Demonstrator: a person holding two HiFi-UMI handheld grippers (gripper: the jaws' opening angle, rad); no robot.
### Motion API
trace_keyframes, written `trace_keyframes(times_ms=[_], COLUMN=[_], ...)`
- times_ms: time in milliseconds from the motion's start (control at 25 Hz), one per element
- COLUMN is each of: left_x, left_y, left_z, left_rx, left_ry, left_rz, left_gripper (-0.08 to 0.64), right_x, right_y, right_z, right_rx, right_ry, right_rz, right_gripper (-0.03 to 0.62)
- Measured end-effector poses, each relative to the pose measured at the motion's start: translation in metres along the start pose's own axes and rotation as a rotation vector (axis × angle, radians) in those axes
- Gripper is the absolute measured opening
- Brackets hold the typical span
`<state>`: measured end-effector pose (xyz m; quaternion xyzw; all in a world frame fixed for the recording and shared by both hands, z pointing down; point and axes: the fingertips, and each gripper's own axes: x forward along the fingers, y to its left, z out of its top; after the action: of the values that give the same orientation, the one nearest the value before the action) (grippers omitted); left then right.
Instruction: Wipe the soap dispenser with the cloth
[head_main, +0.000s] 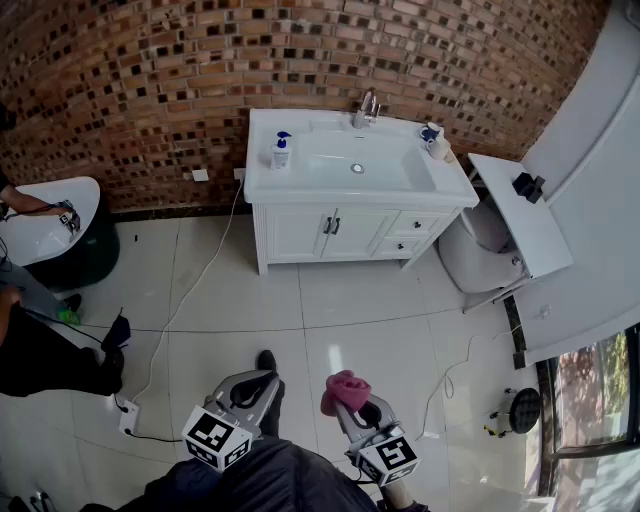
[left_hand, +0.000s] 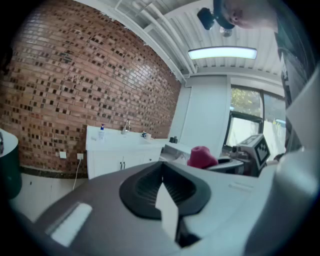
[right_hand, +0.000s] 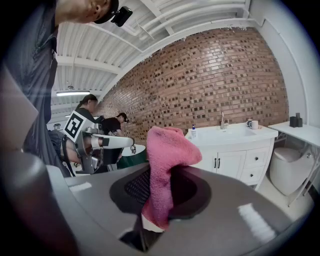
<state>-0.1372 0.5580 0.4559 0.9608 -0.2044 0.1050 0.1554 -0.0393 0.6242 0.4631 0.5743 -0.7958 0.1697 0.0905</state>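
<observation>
The soap dispenser (head_main: 281, 150), a white bottle with a blue pump, stands on the left end of the white vanity top (head_main: 262, 178) against the brick wall; it shows small in the left gripper view (left_hand: 101, 132) and the right gripper view (right_hand: 193, 131). My right gripper (head_main: 352, 400) is shut on a pink cloth (head_main: 343, 388), which bunches up out of its jaws (right_hand: 165, 172). My left gripper (head_main: 262, 388) is shut with nothing in it (left_hand: 162, 186). Both are held low over the tiled floor, far from the vanity.
A basin with a faucet (head_main: 366, 108) and a mug (head_main: 433, 134) are on the vanity. A toilet (head_main: 488, 238) and a white shelf (head_main: 517, 208) stand to the right. Cables (head_main: 190, 290) run across the floor. Other people (head_main: 30, 340) are at the left by a dark round tub (head_main: 70, 245).
</observation>
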Motion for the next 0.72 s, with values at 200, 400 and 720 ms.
trace_keyframes(times_ms=[200, 400, 720], left_x=[0.057, 0.100, 0.145], left_y=[0.103, 0.178, 0.255], left_z=[0.072, 0.111, 0.139], left_rx=[0.027, 0.047, -0.003], left_ry=[-0.020, -0.035, -0.037], left_rz=[0.000, 0.003, 0.049], left_gripper=[0.000, 0.000, 0.000], right_x=[0.098, 0.175, 0.268], right_y=[-0.048, -0.091, -0.134], right_z=[0.081, 0.133, 0.169], right_rx=[-0.049, -0.081, -0.095], right_ry=[0.010, 0.002, 0.015], right_rz=[0.018, 0.019, 0.086], right_gripper=[0.072, 0.072, 0.072])
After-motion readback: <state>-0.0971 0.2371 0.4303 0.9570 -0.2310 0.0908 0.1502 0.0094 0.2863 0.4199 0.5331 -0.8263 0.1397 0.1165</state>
